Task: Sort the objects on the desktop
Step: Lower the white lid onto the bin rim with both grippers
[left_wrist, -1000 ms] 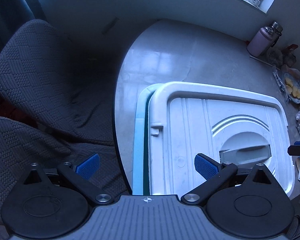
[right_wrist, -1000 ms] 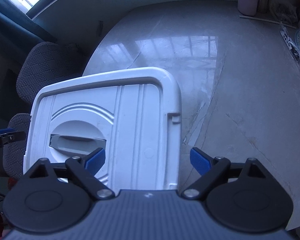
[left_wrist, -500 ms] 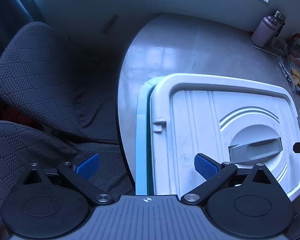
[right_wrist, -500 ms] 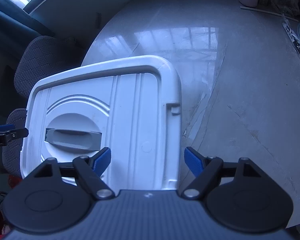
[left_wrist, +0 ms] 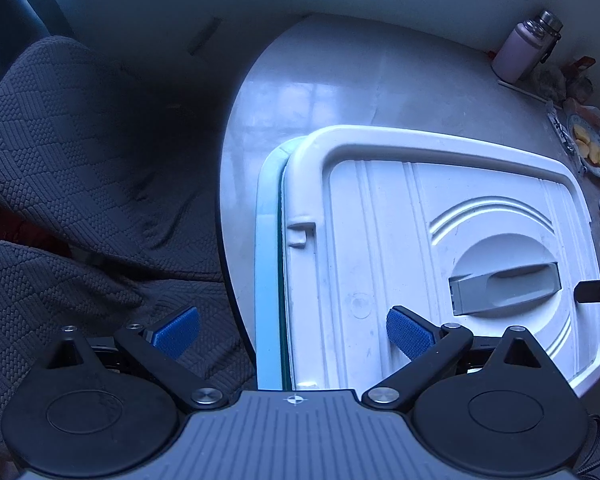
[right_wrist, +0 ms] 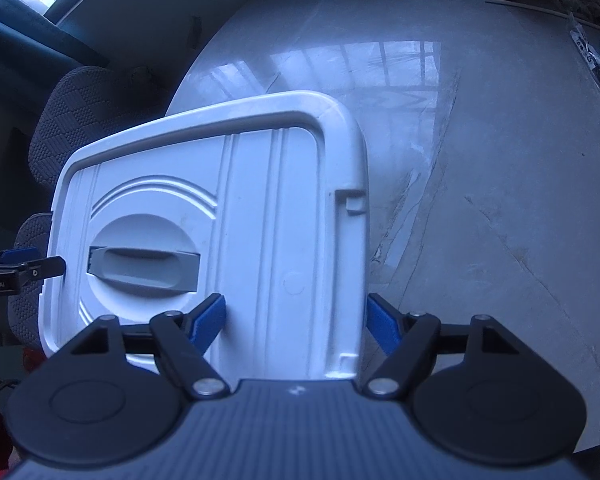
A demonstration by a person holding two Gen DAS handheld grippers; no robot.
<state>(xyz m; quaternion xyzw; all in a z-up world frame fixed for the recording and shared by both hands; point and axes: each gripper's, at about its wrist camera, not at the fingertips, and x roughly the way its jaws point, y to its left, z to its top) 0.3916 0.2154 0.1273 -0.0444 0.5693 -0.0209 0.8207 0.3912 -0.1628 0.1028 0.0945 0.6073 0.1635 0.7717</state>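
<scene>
Right gripper [right_wrist: 296, 320] jaws, just closing, straddle lid [right_wrist: 260, 216] edge.

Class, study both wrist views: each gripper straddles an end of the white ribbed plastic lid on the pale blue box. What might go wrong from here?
1. The right gripper has just been closing over the white ribbed plastic lid; the left gripper looks wide open, so the lid may lift unevenly.
2. The pale blue box sits near the glossy stone table's edge; a tug might shift it off.
</scene>
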